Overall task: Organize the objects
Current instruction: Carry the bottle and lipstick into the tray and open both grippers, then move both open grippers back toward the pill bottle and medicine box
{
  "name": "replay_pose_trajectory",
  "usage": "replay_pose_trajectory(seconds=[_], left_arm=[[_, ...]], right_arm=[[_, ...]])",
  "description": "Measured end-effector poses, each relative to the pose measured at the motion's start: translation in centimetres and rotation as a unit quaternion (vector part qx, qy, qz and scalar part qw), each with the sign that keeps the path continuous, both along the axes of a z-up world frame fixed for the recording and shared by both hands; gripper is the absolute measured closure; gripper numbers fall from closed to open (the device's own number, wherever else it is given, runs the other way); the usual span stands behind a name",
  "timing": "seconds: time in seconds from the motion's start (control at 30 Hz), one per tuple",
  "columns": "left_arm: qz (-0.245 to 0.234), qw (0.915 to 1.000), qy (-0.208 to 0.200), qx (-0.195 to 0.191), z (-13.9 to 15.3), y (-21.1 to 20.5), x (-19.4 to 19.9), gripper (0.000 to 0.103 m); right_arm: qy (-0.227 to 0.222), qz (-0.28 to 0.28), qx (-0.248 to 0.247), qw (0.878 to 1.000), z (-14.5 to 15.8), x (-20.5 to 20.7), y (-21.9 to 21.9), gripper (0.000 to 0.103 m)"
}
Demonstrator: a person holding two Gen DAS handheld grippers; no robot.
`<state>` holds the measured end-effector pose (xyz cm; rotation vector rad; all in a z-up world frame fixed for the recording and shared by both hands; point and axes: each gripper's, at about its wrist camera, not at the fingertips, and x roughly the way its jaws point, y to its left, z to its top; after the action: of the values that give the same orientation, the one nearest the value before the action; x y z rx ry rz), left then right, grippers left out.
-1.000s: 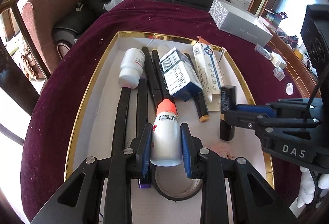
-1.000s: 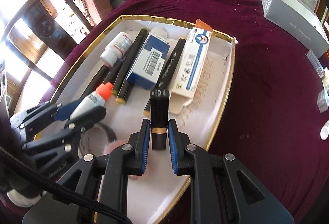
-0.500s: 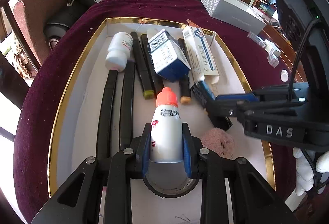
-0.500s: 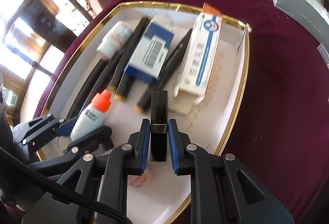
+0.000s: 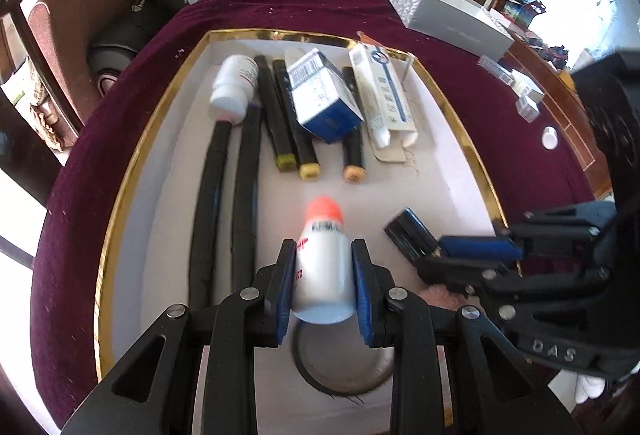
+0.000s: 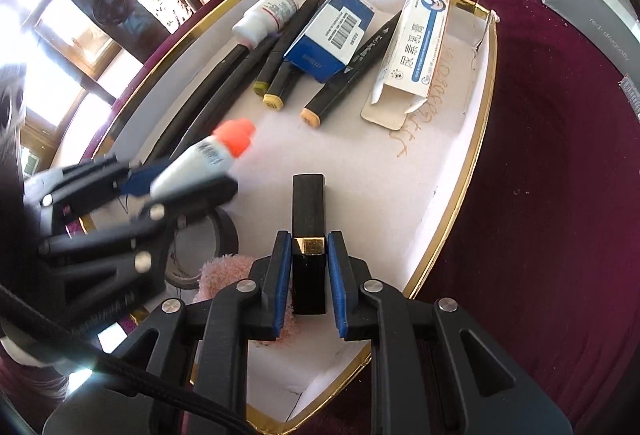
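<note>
A gold-rimmed white tray [image 5: 132, 179] [image 6: 476, 163] lies on the maroon cloth. My left gripper [image 5: 323, 249] [image 6: 188, 179] is shut on a small white bottle with an orange cap [image 5: 324, 267] [image 6: 212, 155], held above the tray's near end. To its right, my right gripper [image 6: 308, 243] [image 5: 448, 255] is shut on a black lipstick tube with a gold band [image 6: 308, 227] [image 5: 410, 233], also over the tray's near part. Both point steeply down.
In the tray lie a white pill bottle [image 5: 232, 91], several black markers [image 5: 280, 115], two long black sticks [image 5: 224, 203], a blue box [image 5: 324, 99], an ointment carton [image 6: 424, 43], a tape roll [image 5: 340, 367] and a pink puff [image 6: 224, 271]. A grey box [image 5: 452, 15] sits beyond on the cloth.
The right gripper with the lipstick has shifted toward the tray's near right side and sunk a little. The left gripper keeps the orange-capped bottle, barely moved.
</note>
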<state>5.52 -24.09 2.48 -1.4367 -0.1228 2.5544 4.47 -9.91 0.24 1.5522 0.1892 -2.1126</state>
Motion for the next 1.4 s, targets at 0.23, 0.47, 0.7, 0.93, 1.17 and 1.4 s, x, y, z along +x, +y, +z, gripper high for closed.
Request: replay_pose_trajectory(seconds=[0.23, 0.47, 0.7, 0.93, 1.17, 1.4], left_arm=[[0.014, 0.9992, -0.011, -0.036, -0.9, -0.2, -2.0, 0.08], [0.029, 0.9994, -0.014, -0.013, -0.7, -1.1, -1.3, 0.061], [0.037, 0.9976, 0.046, -0.037, 3.2, 0.2, 0.9, 0.042], [0.007, 0.9906, 0.113, -0.077, 7.0, 4.6, 2.9, 0.04], [-0.037, 0.9867, 0.131, -0.089, 8.6, 9.9, 2.6, 0.04], [-0.077, 0.9827, 0.13, -0.107, 8.7, 15.7, 1.9, 0.04]], right_arm=[[0.018, -0.021, -0.016, 0.999, 0.4, -0.8, 0.5, 0.082], [0.046, -0.023, -0.03, 0.998, 2.2, -0.3, 0.9, 0.068], [0.089, -0.047, -0.076, 0.992, 4.6, 0.8, 3.8, 0.055], [0.11, -0.097, -0.1, 0.984, 5.7, 0.9, 8.2, 0.05], [0.115, -0.161, -0.111, 0.974, 5.9, 1.1, 14.7, 0.05], [0.124, -0.223, -0.119, 0.96, 6.1, 1.5, 21.9, 0.049]])
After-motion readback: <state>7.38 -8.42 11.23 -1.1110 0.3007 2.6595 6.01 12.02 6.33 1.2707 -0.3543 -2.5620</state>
